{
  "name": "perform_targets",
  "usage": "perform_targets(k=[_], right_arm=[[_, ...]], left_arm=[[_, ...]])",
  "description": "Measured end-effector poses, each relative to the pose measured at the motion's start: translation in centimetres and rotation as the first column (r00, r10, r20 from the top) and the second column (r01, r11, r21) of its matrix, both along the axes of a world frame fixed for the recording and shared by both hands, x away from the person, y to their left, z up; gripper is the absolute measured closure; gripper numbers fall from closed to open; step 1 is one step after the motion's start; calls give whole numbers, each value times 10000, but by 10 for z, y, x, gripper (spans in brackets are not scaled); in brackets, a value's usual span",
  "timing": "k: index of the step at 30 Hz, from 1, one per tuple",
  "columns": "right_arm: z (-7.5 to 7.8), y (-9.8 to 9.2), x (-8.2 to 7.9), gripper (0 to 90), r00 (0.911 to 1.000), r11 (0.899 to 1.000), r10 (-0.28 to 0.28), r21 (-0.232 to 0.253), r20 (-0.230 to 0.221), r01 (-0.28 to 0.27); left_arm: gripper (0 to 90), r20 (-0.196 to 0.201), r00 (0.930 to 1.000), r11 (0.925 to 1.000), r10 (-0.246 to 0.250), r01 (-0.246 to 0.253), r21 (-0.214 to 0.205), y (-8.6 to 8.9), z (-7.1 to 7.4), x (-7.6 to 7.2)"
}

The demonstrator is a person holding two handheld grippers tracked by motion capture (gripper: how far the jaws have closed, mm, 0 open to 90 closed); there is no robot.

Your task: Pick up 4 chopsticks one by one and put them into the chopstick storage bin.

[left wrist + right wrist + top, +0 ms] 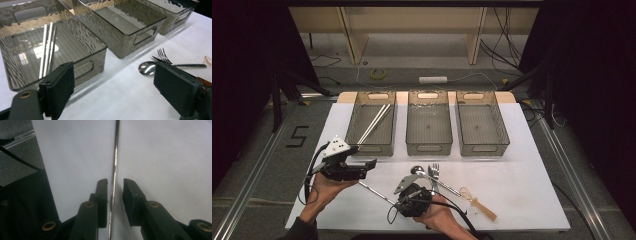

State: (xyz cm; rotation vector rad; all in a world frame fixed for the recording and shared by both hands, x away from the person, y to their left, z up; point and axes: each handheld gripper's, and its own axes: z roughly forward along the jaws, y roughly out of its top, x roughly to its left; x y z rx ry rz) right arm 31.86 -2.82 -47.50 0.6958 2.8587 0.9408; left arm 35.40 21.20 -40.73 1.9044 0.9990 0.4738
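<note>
A thin metal chopstick (115, 157) lies on the white mat (522, 165), near its front edge. My right gripper (115, 185) straddles the chopstick's patterned end with its jaws narrowly apart; a sliver of mat shows on the right side, so the pads are not pressing. In the high view the chopstick (374, 191) runs out to the left of the right gripper (398, 202). My left gripper (120, 87) is held wide open with nothing between its jaws. It hovers in front of the left bin (353, 127), which holds two pale chopsticks (374, 122).
Three smoky clear bins stand in a row: the left bin (82, 53), a middle bin (428, 146) and a right bin (484, 147). A spoon (417, 170), a fork (435, 172) and an amber utensil (480, 206) lie right of my right hand.
</note>
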Motion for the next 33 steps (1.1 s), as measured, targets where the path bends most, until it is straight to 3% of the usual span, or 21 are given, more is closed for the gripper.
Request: perform_targets(k=[13, 28, 33], right_arm=[[-4, 4, -2, 817, 10000, 9997, -29, -242, -22, 29], [-5, 4, -4, 875, 9994, 9990, -342, -277, 60, 344], [-3, 3, 0, 876, 9993, 9991, -373, -222, -70, 371]], left_arm=[[164, -96, 9999, 9997, 30, -27, 237, 3, -9, -6], [164, 23, 10000, 9991, -86, 85, 415, 2, -7, -12], [168, -239, 9984, 9967, -513, 527, 625, 1, -9, -12]])
